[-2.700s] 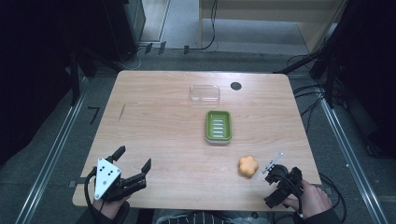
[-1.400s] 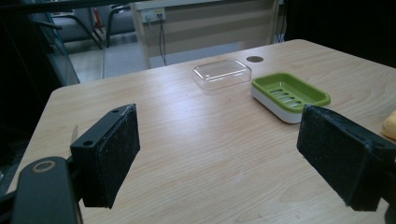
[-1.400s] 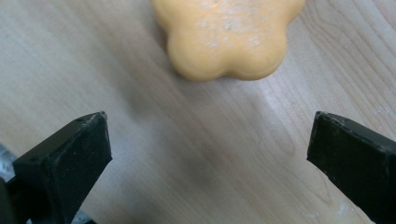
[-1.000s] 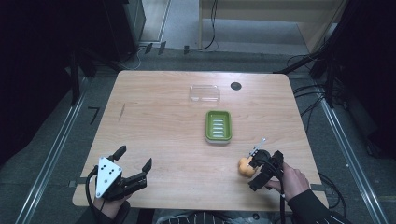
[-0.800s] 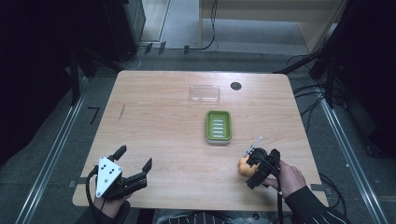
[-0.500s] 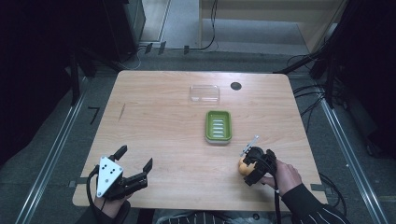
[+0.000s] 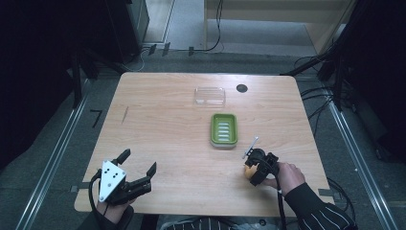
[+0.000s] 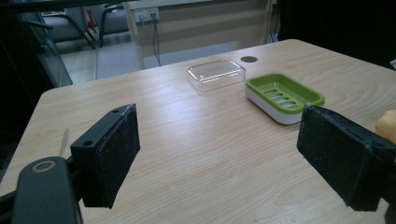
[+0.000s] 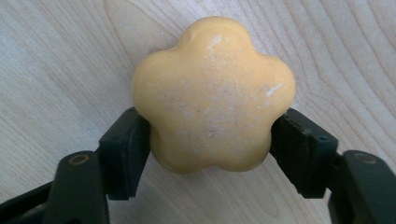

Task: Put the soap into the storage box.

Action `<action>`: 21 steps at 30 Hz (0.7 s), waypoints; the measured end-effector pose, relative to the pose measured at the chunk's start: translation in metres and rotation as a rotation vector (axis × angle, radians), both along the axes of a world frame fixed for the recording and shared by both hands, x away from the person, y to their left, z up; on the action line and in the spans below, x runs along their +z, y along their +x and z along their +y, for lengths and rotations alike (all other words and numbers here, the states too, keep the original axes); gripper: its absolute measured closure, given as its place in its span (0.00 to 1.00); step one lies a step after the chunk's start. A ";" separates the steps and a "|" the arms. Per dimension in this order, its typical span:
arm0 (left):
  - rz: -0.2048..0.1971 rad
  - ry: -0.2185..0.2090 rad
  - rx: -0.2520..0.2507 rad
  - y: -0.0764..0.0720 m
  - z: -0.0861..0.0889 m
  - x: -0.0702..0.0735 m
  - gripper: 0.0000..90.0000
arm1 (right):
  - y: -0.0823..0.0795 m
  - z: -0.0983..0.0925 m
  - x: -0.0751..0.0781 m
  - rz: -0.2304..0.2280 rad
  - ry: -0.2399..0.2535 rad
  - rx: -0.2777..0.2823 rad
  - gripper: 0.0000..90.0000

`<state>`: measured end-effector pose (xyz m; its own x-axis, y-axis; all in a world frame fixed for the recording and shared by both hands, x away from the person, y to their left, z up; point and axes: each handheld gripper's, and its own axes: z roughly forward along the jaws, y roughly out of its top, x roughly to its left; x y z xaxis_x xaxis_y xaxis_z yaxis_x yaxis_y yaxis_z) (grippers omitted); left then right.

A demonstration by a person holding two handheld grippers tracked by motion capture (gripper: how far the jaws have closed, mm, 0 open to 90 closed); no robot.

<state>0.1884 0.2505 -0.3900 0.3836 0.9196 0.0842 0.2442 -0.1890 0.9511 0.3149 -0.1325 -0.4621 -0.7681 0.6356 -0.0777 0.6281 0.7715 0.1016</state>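
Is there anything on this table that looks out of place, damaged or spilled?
Nothing stands out. The green soap dish sits flat and empty, the clear lid lies apart behind it, and the right gripper has its jaws against both sides of the yellow flower-shaped soap. No spill shows.

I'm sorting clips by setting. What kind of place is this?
Probably a lab or recording workspace, not a home: a bare wooden table ringed by floor rails and loose cables, with dark equipment around it and a wall outlet behind.
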 end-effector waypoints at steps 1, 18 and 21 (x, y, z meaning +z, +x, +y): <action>0.000 0.001 0.000 0.000 0.000 0.000 0.15 | 0.000 0.000 0.000 0.002 -0.002 0.000 0.37; 0.000 0.000 0.000 0.000 0.000 0.000 0.15 | 0.002 0.001 -0.002 0.024 -0.020 0.008 0.44; 0.000 0.000 -0.001 0.000 0.000 0.000 0.15 | 0.002 0.000 -0.002 0.025 -0.015 0.003 0.44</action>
<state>0.1885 0.2505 -0.3899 0.3847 0.9192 0.0842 0.2436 -0.1891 0.9513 0.3170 -0.1326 -0.4640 -0.7721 0.6318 -0.0686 0.6276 0.7750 0.0743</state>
